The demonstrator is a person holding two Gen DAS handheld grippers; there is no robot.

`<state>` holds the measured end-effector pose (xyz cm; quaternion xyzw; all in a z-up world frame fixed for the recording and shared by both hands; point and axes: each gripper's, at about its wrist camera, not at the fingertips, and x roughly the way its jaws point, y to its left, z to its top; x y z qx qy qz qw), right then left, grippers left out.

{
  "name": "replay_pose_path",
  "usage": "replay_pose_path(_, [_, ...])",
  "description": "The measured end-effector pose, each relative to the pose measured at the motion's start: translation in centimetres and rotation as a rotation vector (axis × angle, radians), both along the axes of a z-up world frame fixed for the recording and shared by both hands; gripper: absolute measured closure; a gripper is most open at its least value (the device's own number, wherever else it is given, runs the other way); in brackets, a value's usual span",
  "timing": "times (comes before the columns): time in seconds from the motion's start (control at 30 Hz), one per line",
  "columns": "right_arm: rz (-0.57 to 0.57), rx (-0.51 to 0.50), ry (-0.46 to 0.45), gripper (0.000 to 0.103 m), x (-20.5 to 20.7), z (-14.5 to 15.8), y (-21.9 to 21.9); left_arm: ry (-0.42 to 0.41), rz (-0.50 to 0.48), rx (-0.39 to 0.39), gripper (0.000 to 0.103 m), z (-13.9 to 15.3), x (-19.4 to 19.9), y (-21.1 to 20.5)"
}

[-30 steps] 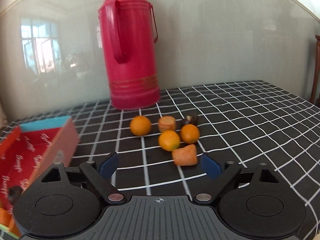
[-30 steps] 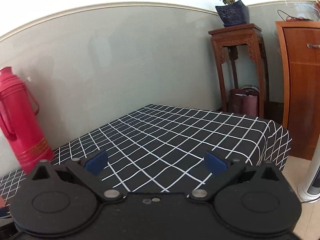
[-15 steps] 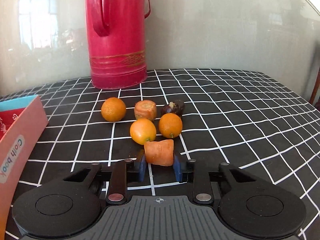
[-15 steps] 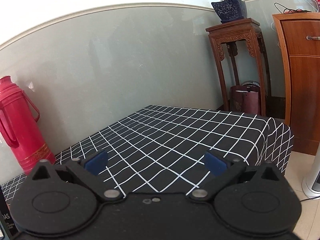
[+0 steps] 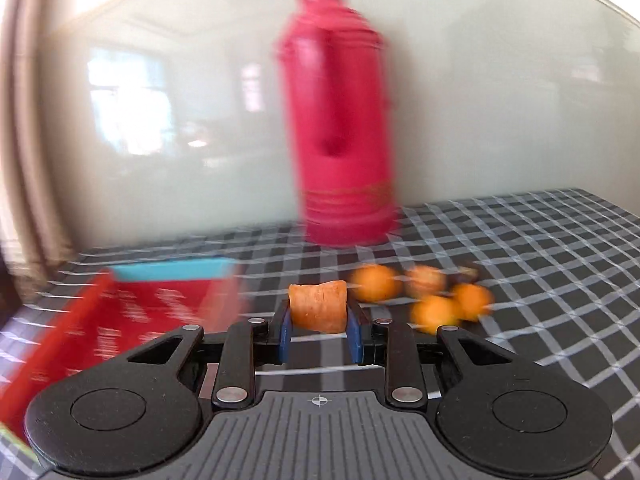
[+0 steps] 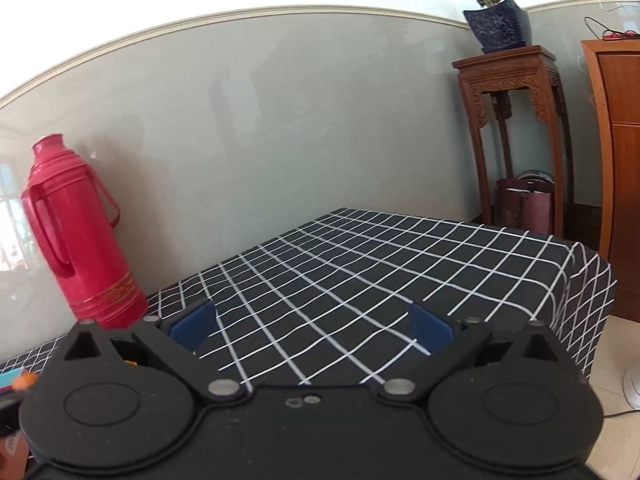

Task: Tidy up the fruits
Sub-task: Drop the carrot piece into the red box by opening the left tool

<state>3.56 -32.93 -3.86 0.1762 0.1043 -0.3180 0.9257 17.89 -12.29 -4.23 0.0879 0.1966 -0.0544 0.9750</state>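
Counter cloth [image 6: 400, 264] – black, thin white grid. Thermos [image 6: 80, 236] – crimson red, gold patterned band near base. Box [image 5: 120, 320] – red inside with pale lettering, far wall light blue. Held fruit piece [image 5: 318, 306] – dull orange; round fruits [image 5: 436, 314] beyond – brighter orange, blurred. Left claw [image 5: 319, 336] and right claw [image 6: 310, 330] – black bodies, blue pads [image 6: 192, 326]. Wall – pale grey-green, cream rail. Plant pot [image 6: 498, 24] – dark blue, speckled. Stand [image 6: 516, 132] – dark reddish wood
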Motion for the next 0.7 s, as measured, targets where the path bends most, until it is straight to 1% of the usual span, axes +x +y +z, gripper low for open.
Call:
replay_pose_path(0.1, [0.032, -0.008, 0.012, 0.006, 0.8, 0.0, 1.2, -0.020, 0.118, 0.024, 0.074, 0.6, 0.7, 3.7])
replay_pose_path(0.23, [0.079, -0.037, 0.022, 0.006, 1.9, 0.1, 3.0, 0.035, 0.275, 0.016, 0.074, 0.1, 2.5, 8.8])
replay_pose_path(0.3, [0.102, -0.055, 0.035, 0.006, 2.5, 0.0, 3.9, 0.066, 0.334, 0.008, 0.074, -0.3, 3.1, 10.8])
replay_pose_path(0.37, [0.125, -0.063, 0.043, 0.006, 3.0, 0.0, 4.8, 0.096, 0.372, 0.012, 0.074, -0.8, 3.6, 12.1])
replay_pose_path(0.43, [0.147, -0.064, 0.049, 0.006, 3.6, 0.0, 5.6, 0.128, 0.390, -0.011, 0.074, -1.0, 3.9, 13.4])
replay_pose_path(0.53, [0.176, -0.072, 0.059, 0.006, 4.5, -0.2, 6.6, 0.138, 0.392, -0.026, 0.074, -1.0, 3.7, 14.2])
replay_pose_path(0.57, [0.188, -0.074, 0.065, 0.006, 4.8, -0.3, 6.7, 0.139, 0.383, -0.039, 0.070, -1.0, 3.5, 14.3])
replay_pose_path(0.6, [0.200, -0.075, 0.071, 0.006, 5.2, -0.3, 7.0, 0.139, 0.373, -0.054, 0.052, -0.8, 3.3, 14.5])
replay_pose_path(0.63, [0.214, -0.077, 0.077, 0.006, 5.5, -0.4, 7.3, 0.130, 0.375, -0.063, 0.037, -0.7, 3.0, 14.5])
replay_pose_path(0.67, [0.227, -0.078, 0.081, 0.006, 5.7, -0.4, 7.6, 0.107, 0.381, -0.063, 0.017, -0.5, 2.5, 14.5])
replay_pose_path(0.7, [0.242, -0.082, 0.082, 0.006, 6.0, -0.4, 8.0, 0.071, 0.378, -0.055, 0.014, -0.2, 1.7, 14.3])
